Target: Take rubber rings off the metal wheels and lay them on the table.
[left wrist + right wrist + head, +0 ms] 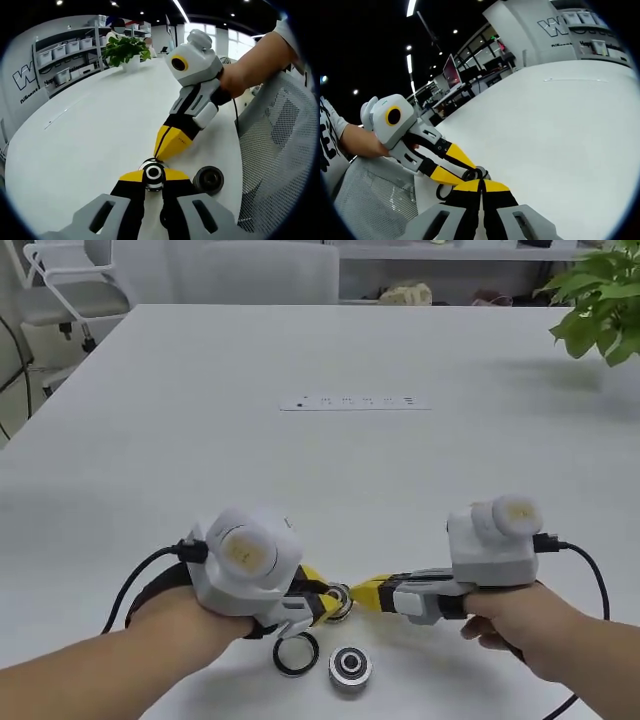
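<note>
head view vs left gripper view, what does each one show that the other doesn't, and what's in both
Head view: the left hand around the white body of the left gripper, and the loose rubber ring lying whole on the table.
Left gripper view: wall shelves with bins, a mesh chair back, and the held wheel face-on in the left claw.
Both: the right gripper, its claw closed at that wheel's rim, the second wheel on the table, and the plant.

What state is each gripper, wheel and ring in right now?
left gripper: shut on held wheel.
right gripper: shut, tips at held wheel.
held wheel: clamped between left gripper's jaws.
loose rubber ring: lying flat on table.
second wheel: lying flat on table, untouched.
</note>
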`<act>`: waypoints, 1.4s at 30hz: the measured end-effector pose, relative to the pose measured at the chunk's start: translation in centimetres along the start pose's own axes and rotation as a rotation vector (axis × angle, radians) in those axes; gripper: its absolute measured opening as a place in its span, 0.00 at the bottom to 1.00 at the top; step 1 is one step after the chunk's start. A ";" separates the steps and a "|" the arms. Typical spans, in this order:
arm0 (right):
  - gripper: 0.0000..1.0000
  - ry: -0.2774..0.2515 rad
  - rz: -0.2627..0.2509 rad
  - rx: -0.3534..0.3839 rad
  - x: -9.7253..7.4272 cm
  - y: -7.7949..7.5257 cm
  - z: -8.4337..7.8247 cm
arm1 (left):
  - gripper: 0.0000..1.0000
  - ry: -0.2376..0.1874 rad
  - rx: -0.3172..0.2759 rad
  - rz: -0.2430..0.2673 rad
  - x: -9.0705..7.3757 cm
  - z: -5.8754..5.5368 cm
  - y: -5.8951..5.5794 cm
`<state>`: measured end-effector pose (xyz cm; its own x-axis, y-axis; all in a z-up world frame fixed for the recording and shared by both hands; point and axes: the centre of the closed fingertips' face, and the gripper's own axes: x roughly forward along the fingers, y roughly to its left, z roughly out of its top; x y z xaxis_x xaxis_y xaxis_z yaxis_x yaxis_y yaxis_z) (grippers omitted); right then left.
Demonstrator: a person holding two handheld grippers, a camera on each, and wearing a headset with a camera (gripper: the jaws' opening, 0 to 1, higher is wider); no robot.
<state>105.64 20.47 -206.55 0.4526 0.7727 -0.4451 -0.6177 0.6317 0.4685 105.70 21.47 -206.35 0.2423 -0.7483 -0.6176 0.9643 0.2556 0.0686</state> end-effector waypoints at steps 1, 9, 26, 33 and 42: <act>0.00 -0.001 0.006 -0.002 0.0 0.1 0.0 | 0.06 0.000 0.001 0.000 0.0 0.0 0.0; 0.00 -0.044 0.080 -0.051 1.0 2.5 1.4 | 0.07 -0.010 -0.010 -0.003 0.2 0.1 0.0; 0.00 -0.022 0.046 -0.024 0.2 1.2 0.3 | 0.07 -0.002 -0.014 -0.027 0.1 0.2 0.1; 0.00 -0.027 0.062 -0.017 -0.1 1.8 0.6 | 0.12 0.026 0.018 -0.050 -1.1 0.2 -0.1; 0.00 -0.039 0.071 -0.010 -0.6 2.2 1.3 | 0.22 0.012 0.009 -0.074 -3.3 0.4 -0.9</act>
<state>104.85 21.49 -204.21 0.4321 0.8176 -0.3805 -0.6555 0.5745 0.4902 104.06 23.50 -204.09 0.1688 -0.7577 -0.6304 0.9806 0.1940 0.0294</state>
